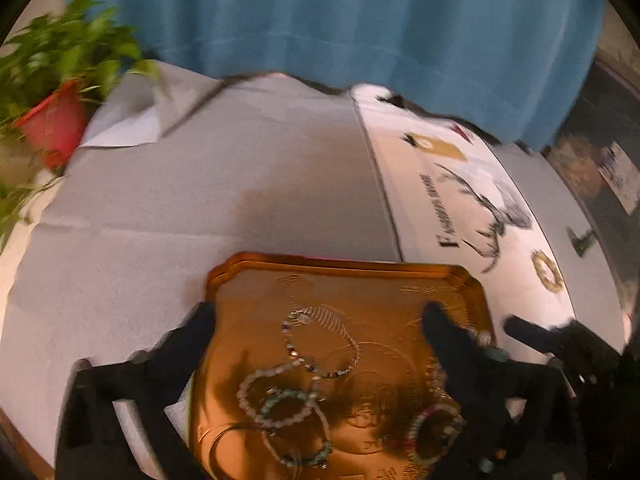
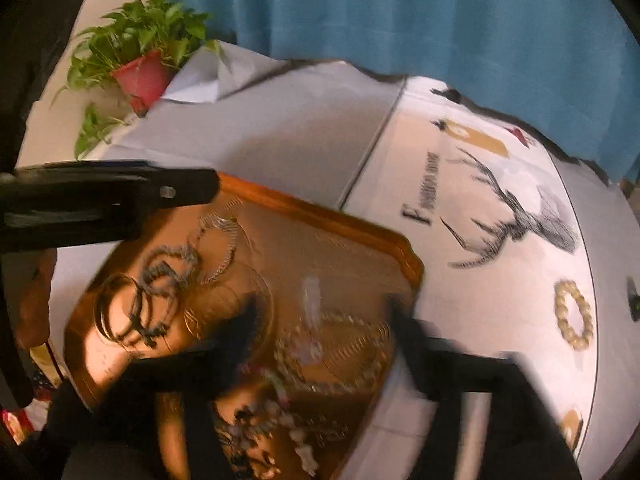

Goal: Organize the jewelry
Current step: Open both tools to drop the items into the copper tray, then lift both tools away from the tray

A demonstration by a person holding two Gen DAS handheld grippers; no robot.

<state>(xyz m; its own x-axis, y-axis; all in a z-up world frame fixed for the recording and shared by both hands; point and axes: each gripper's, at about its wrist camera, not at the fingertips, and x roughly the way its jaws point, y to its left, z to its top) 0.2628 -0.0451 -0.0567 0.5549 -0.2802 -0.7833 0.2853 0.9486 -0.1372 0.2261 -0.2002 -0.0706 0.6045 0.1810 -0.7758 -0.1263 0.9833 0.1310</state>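
One amber tray (image 1: 344,280) with a raised scalloped rim sits on the tabletop (image 1: 224,184), and the jewelry lies heaped inside it. In the left wrist view about five bracelets can be counted: a thin dark-beaded bracelet (image 1: 320,344) near the middle, a pale bead bracelet (image 1: 256,388) overlapping a turquoise one (image 1: 288,408), another turquoise loop (image 1: 308,456) below them, and a multicoloured bead bracelet (image 1: 432,432) at the right, partly behind a gripper finger. A set of thin gold bangles (image 1: 224,440) shows at the tray's lower left edge, cut off by the picture. In the right wrist view the pile is smeared by blur; strands nearest the camera cannot be counted apart. One cream bead bracelet (image 2: 574,316) lies alone, outside the tray, on the white printed cloth (image 2: 500,216) with a stag drawing.

The left gripper (image 1: 320,320) stands wide open, its two black fingers straddling the tray's left rim and right half, nothing between the pads. The right gripper (image 2: 324,316) is also open, fingers spread above the tray's near corner, gripping nothing; its fingertips are blurred, so contact with the beads cannot be told.

Beyond the tray a grey cloth (image 1: 160,208) covers the rest of the tabletop. One potted plant (image 2: 144,60) in a red pot stands at the far left corner, and a blue curtain (image 1: 340,20) hangs behind
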